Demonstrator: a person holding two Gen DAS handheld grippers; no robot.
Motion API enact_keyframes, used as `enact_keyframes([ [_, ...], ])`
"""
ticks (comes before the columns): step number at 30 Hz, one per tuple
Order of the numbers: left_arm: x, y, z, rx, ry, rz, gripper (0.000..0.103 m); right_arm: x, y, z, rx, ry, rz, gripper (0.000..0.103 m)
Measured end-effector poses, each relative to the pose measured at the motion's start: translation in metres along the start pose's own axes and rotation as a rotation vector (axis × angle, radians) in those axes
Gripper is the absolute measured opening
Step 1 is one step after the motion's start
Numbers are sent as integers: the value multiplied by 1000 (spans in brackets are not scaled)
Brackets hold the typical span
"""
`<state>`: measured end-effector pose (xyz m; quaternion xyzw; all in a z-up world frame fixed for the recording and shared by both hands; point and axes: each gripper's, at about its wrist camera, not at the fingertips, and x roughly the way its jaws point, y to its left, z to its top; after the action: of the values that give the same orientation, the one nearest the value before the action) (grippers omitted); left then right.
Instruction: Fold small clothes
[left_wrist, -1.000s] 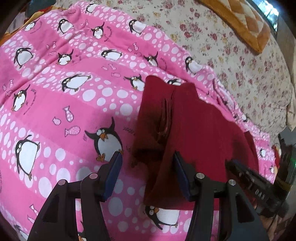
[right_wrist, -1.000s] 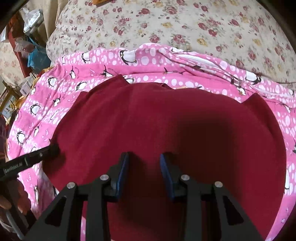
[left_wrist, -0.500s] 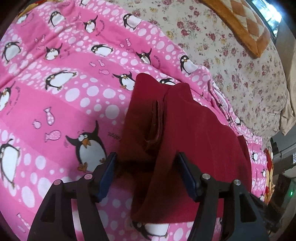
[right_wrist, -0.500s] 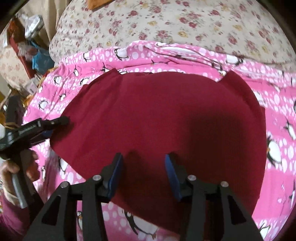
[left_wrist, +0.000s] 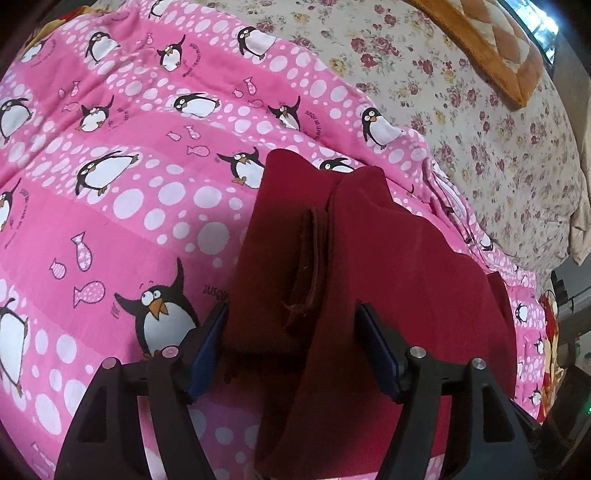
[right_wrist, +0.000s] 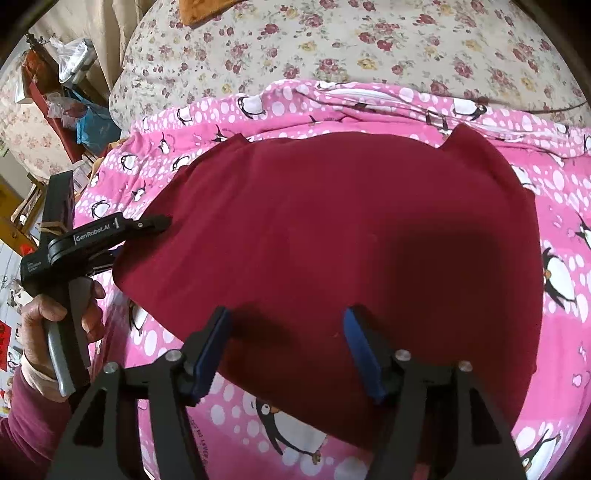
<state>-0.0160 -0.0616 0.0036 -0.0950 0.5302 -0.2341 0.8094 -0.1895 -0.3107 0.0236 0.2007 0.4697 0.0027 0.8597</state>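
The dark red garment (right_wrist: 332, 236) lies spread on the pink penguin blanket (left_wrist: 110, 206) on the bed, with a floral sheet (right_wrist: 369, 44) beyond the blanket's far edge. Pink blanket shows free on the left of the garment in the left wrist view, and to the right of it in the right wrist view. The left hand-held gripper (left_wrist: 291, 350) stands wide open astride the garment's folded side edge, where layered hems show. The right hand-held gripper (right_wrist: 286, 347) is also wide open, holding nothing, above the near edge. The cloth looks smooth, with two pointed corners at its far edge.
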Motion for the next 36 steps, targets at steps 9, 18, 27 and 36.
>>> enact_keyframes([
  [9,2,-2,1,1,0,2,51,2,5,8,33,13,4,75],
  [18,7,1,5,-13,-8,-16,54,3,8,7,40,1,-2,75],
  [27,-4,2,0,4,29,-19,49,9,32,57,1,-67,29,61],
  [36,-12,13,-2,-15,51,-57,49,107,88,124,-127,20,16,42],
])
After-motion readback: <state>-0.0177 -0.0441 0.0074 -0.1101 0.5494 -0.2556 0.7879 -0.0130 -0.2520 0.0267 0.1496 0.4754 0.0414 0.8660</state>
